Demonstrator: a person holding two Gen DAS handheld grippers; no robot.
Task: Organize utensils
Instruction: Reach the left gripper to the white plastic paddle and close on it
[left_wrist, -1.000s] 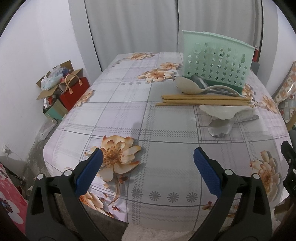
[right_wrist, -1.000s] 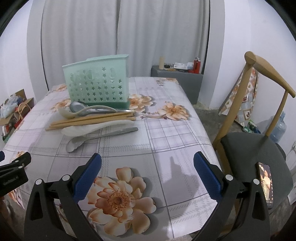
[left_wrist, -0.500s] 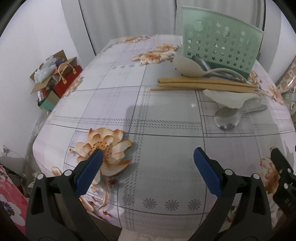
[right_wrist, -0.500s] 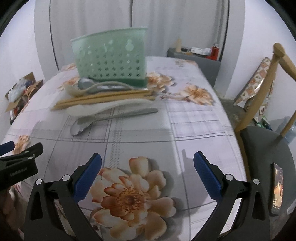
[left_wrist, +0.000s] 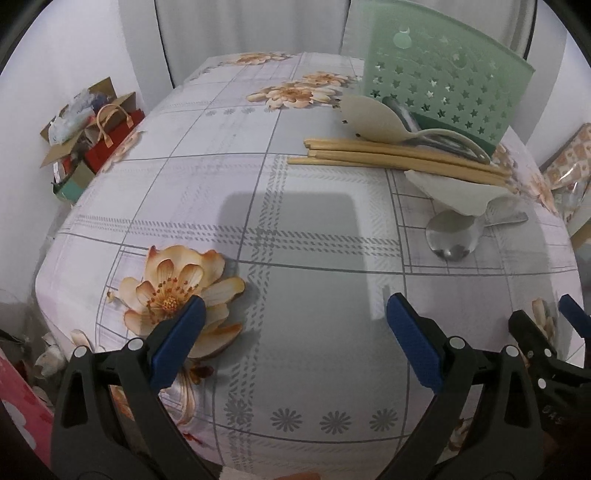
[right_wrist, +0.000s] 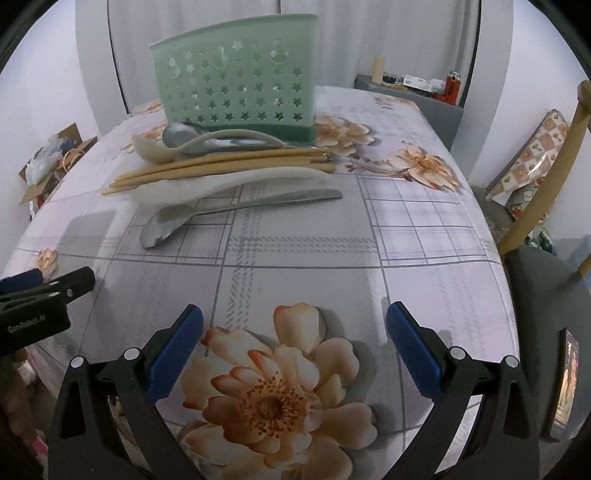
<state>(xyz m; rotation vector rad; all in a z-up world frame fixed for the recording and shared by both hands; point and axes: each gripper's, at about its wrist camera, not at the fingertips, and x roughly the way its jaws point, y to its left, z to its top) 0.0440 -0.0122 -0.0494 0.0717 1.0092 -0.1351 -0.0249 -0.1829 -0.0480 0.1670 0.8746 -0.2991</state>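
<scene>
A mint-green perforated utensil holder stands at the far side of the floral tablecloth. In front of it lie a beige ladle-like spoon, a grey metal spoon, several wooden chopsticks, a white flat spoon and a long steel spoon. My left gripper and my right gripper both hover open over the near part of the table, well short of the utensils, with nothing between their fingers.
A wooden chair with a grey seat stands to the right of the table, a phone on the seat. Boxes and bags sit on the floor at the left. A grey cabinet with small items stands behind.
Both grippers have moved forward over the table toward the utensils, which now look larger and closer. Both stay open. The utensils have not moved.
</scene>
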